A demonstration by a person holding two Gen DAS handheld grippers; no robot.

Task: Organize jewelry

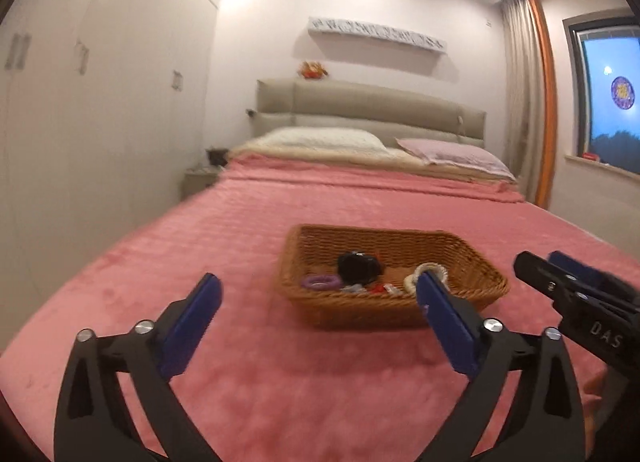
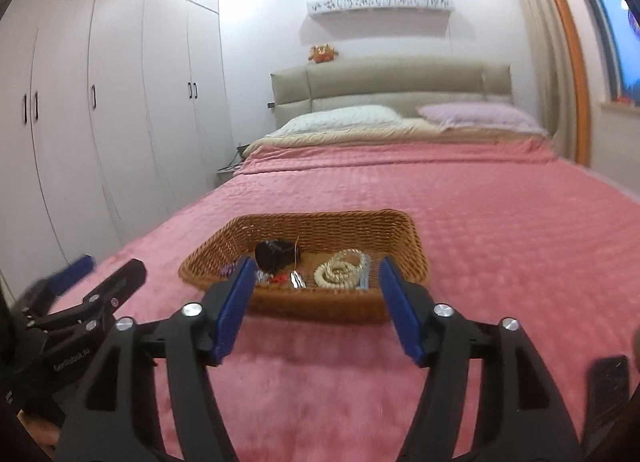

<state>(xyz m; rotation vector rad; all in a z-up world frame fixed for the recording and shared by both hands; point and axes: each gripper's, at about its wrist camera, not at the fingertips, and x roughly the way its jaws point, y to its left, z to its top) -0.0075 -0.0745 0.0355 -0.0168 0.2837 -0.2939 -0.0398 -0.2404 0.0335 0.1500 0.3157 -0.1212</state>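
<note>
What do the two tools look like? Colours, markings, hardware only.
Both match: the left tool and right tool have matte black, cut-out linkage arms, flat blue pads on the fingers, and round silver pivot bolts. White lettering is printed on the bodies; "DAS" is readable on the right one. No cables or sleeves are visible.

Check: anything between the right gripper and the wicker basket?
Nothing: in the right wrist view only bare pink bedspread lies between the open right gripper and the wicker basket.
</note>
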